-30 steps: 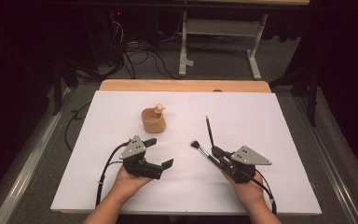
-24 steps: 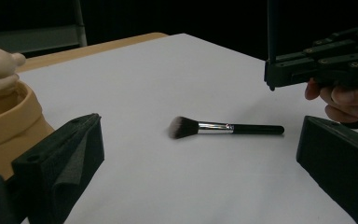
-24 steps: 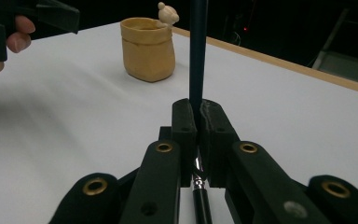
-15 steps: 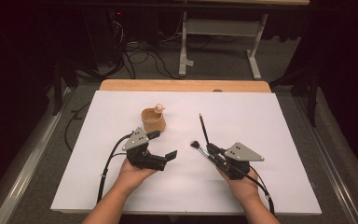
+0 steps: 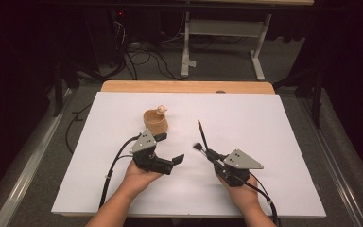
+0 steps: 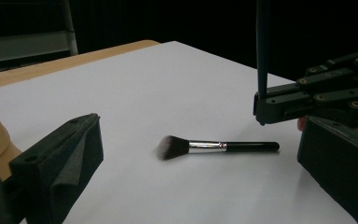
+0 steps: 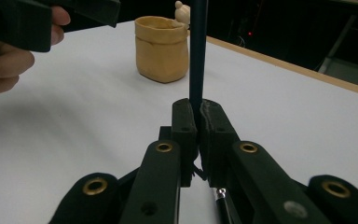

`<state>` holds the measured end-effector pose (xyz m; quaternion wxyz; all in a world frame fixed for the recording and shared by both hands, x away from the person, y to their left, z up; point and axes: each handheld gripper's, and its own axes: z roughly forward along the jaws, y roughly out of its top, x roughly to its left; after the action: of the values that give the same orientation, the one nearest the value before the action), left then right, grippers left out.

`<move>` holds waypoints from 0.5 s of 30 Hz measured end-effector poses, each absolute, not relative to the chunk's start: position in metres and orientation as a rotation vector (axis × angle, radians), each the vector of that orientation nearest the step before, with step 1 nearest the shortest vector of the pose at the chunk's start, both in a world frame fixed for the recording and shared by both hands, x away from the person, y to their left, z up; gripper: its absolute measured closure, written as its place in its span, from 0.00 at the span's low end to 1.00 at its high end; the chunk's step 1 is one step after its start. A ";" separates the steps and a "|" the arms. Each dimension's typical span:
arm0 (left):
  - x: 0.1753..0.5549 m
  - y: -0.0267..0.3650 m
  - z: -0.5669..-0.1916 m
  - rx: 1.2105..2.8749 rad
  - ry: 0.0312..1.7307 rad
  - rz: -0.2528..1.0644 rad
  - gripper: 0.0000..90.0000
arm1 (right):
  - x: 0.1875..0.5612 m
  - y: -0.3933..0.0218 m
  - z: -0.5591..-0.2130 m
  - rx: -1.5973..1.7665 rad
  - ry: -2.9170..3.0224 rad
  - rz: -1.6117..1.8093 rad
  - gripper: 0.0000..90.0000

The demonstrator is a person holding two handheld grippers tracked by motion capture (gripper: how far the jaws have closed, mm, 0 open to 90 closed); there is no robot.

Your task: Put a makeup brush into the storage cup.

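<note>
The right gripper [image 5: 210, 154] sits low over the table [image 5: 274, 123], jaws clamped on a dark stick [image 5: 202, 134] that angles up and away from the hand; a brush [image 6: 216, 146] lies flat just beside it; the left gripper [image 5: 169, 150] hovers with jaws apart, empty, near the cup [image 5: 155, 121].
</note>
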<state>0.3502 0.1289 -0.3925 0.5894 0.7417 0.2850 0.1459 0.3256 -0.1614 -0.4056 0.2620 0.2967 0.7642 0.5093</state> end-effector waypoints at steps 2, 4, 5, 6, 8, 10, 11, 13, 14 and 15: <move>0.348 0.130 -0.393 1.718 0.667 0.337 0.01 | 0.325 -0.161 -0.406 0.793 2.069 1.377 0.97; 0.347 0.130 -0.393 1.714 0.667 0.333 0.01 | 0.324 -0.161 -0.407 0.802 2.076 1.375 0.97; 0.346 0.130 -0.393 1.712 0.667 0.331 0.01 | 0.324 -0.161 -0.408 0.790 2.083 1.372 0.97; 0.345 0.130 -0.393 1.709 0.666 0.328 0.01 | 0.323 -0.161 -0.409 0.789 2.084 1.368 0.97; 0.343 0.129 -0.393 1.704 0.665 0.318 0.01 | 0.323 -0.160 -0.410 0.788 2.097 1.367 0.97; 0.342 0.128 -0.393 1.700 0.661 0.308 0.01 | 0.323 -0.159 -0.412 0.785 2.109 1.366 0.97; 0.341 0.128 -0.393 1.700 0.660 0.308 0.02 | 0.323 -0.159 -0.412 0.775 2.113 1.366 0.97; 0.340 0.127 -0.393 1.698 0.656 0.304 0.02 | 0.323 -0.159 -0.413 0.779 2.129 1.364 0.97; 0.339 0.126 -0.393 1.697 0.655 0.301 0.02 | 0.323 -0.159 -0.413 0.772 2.136 1.364 0.97; 0.339 0.126 -0.393 1.696 0.654 0.300 0.02 | 0.322 -0.159 -0.414 0.772 2.141 1.365 0.97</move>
<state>0.3386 0.1262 -0.3929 0.6049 0.7330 0.2829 0.1297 0.3222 -0.1588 -0.4139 0.2416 0.2823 0.7828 0.4991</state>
